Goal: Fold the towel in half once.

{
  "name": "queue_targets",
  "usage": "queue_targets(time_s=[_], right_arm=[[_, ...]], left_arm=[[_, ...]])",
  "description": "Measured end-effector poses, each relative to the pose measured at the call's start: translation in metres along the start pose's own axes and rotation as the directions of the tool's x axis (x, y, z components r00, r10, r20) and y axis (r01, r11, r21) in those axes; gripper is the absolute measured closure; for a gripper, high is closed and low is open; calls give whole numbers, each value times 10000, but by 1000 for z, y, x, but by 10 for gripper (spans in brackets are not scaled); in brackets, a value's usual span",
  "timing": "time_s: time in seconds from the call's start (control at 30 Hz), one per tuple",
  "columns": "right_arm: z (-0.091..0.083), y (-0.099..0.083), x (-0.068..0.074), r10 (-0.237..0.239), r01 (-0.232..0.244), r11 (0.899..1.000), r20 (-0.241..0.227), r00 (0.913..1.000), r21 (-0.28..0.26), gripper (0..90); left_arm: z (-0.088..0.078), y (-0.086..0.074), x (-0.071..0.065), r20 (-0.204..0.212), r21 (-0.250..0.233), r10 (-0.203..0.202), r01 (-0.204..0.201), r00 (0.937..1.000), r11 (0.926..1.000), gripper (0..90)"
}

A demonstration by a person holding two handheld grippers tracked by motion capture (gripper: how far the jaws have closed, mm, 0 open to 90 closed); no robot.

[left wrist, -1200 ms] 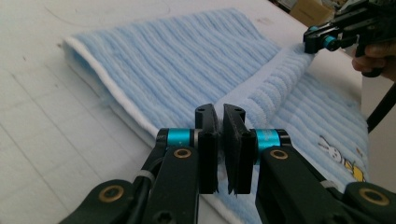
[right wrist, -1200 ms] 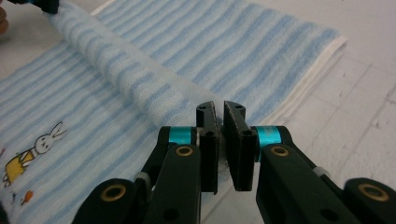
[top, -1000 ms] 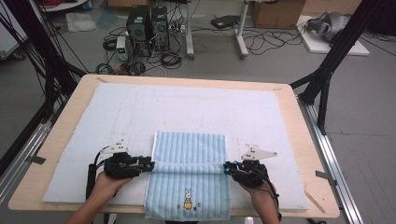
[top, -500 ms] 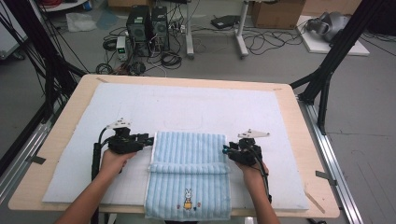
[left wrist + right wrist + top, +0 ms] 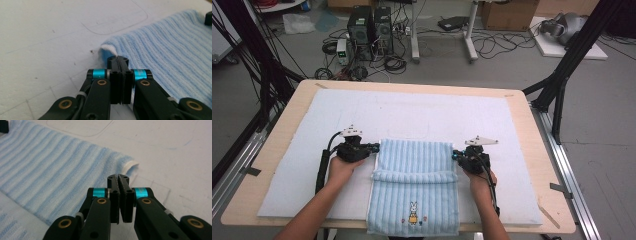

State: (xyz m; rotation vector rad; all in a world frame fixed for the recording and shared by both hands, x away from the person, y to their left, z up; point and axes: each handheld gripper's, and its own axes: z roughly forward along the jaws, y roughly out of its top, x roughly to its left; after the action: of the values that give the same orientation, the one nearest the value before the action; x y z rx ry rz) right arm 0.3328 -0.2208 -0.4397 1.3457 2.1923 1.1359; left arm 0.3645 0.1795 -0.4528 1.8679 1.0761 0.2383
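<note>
1. A blue striped towel (image 5: 414, 182) is being kept folded on the white mat (image 5: 412, 115), its near end hanging over the table (image 5: 277, 130) edge.
2. The left gripper (image 5: 373, 147) is being held at the towel's far left corner, jaws having just been closing, now pressed together with no cloth seen between them.
3. The right gripper (image 5: 455, 156) is being held at the far right corner, jaws likewise just closed together.
</note>
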Motion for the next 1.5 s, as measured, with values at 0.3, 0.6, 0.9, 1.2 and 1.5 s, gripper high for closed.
queue_targets(time_s=[0.3,0.6,0.9,1.2,1.5], right_arm=[[-2,-1,0,513,-515,9987,-288,9983,-61,510],[9,-5,11,-520,505,9961,194,9985,720,420],[8,-4,15,-534,637,9939,-1134,9921,900,831],[24,11,3,-117,174,9981,-949,9954,590,837],[55,46,-15,-26,30,9993,-99,9999,366,836]], left_arm=[[-9,0,2,42,264,-342,341,9994,9991,551],[0,-4,-17,-449,615,1342,-1313,9899,9894,476],[1,-4,-16,238,634,1083,-1097,9938,9919,860],[20,20,7,-126,231,13,-10,9999,9997,863],[46,48,36,-385,-104,-464,461,9982,9989,860]])
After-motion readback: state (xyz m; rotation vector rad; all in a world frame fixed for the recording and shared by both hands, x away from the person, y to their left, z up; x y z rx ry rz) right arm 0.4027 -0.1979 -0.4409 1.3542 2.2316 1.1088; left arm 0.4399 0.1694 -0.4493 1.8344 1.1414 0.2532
